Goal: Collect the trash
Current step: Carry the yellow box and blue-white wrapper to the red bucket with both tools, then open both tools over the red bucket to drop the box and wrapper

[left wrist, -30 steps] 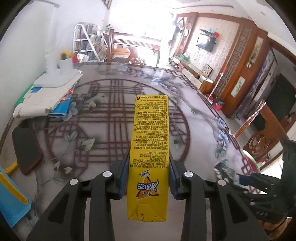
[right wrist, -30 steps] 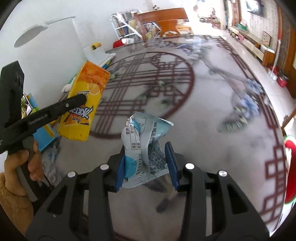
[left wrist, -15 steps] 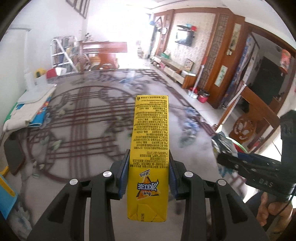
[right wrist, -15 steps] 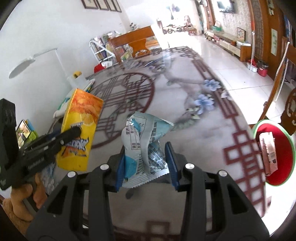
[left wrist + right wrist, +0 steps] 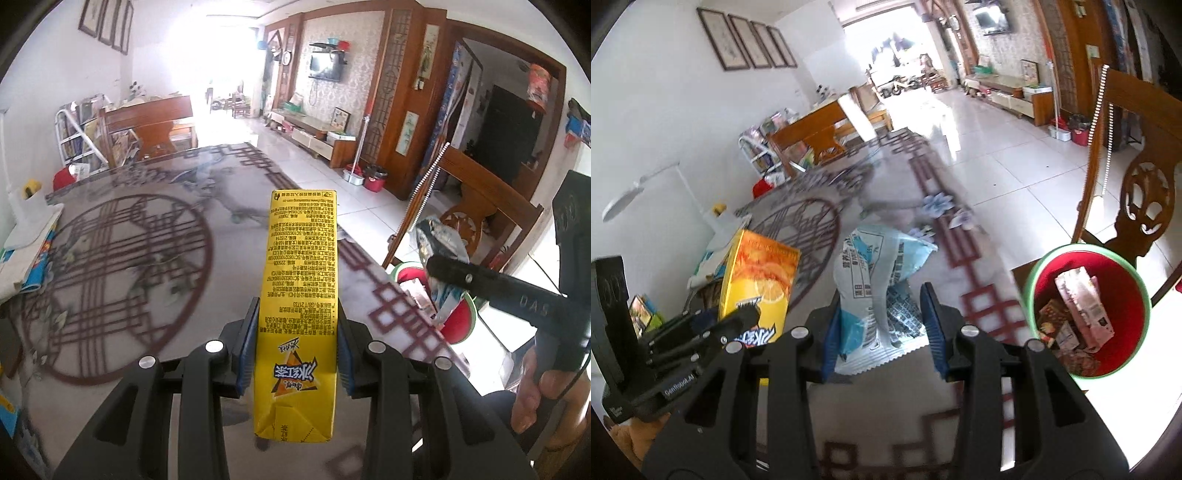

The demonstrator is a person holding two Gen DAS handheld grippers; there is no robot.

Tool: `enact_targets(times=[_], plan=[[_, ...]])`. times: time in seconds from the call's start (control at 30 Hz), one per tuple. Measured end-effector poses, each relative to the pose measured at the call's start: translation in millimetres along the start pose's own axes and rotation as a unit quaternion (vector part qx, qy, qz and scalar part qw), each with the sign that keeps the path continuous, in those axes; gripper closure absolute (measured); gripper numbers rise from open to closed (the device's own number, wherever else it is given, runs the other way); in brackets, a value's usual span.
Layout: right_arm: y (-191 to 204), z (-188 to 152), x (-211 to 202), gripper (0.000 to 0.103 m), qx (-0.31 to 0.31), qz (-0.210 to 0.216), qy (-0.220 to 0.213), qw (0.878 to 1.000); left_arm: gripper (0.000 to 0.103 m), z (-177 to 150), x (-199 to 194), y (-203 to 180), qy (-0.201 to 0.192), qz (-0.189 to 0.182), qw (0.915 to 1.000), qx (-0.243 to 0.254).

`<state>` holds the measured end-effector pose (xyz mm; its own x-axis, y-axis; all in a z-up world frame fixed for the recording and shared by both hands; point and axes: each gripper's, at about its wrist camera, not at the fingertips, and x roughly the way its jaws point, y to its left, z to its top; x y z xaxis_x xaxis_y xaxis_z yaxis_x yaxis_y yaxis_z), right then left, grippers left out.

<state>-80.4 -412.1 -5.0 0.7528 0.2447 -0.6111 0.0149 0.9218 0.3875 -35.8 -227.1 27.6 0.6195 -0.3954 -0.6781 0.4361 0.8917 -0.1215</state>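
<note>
Jaws clamped both sides, left gripper (image 5: 295, 354) on yellow tea carton (image 5: 301, 295), right gripper (image 5: 881, 325) on blue snack wrapper (image 5: 875, 280); both swung off bench (image 5: 166, 229), red bin (image 5: 1086, 310) now alongside, drop next.

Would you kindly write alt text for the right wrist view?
The right gripper grips a crumpled blue-and-white wrapper above a patterned table. To its right, beside the table, stands a red bin already holding packaging; at left, the left gripper holds a yellow drink carton.
</note>
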Motion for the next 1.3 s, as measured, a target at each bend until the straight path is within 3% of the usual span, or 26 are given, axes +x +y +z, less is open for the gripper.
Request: enact_targets(times=[0.3,0.93,1.2,1.3], plan=[[-47.3,11.7,-24.1,0.064,0.034,-0.021,-0.034,0.999,0.069,11.1,12.9,-34.3,0.006,-0.009,0.9997,0.021],[-144.5,-9.7,-33.5,0.063,0.101,-0.102,-0.034,0.989,0.069,31.9,74.0,-108.8,0.023,-0.071,0.9948,0.070],[-176.2,-14.3,-28.2,0.064,0.125,-0.128,-0.026,0.984,0.072,36.5,119.6,-147.2,0.052,-0.141,0.9847,0.089],[-184.1,-16.3,-24.9,0.064,0.129,-0.135,-0.019,0.982,0.080,44.7,131.0,-162.0,0.057,-0.162,0.9807,0.093]])
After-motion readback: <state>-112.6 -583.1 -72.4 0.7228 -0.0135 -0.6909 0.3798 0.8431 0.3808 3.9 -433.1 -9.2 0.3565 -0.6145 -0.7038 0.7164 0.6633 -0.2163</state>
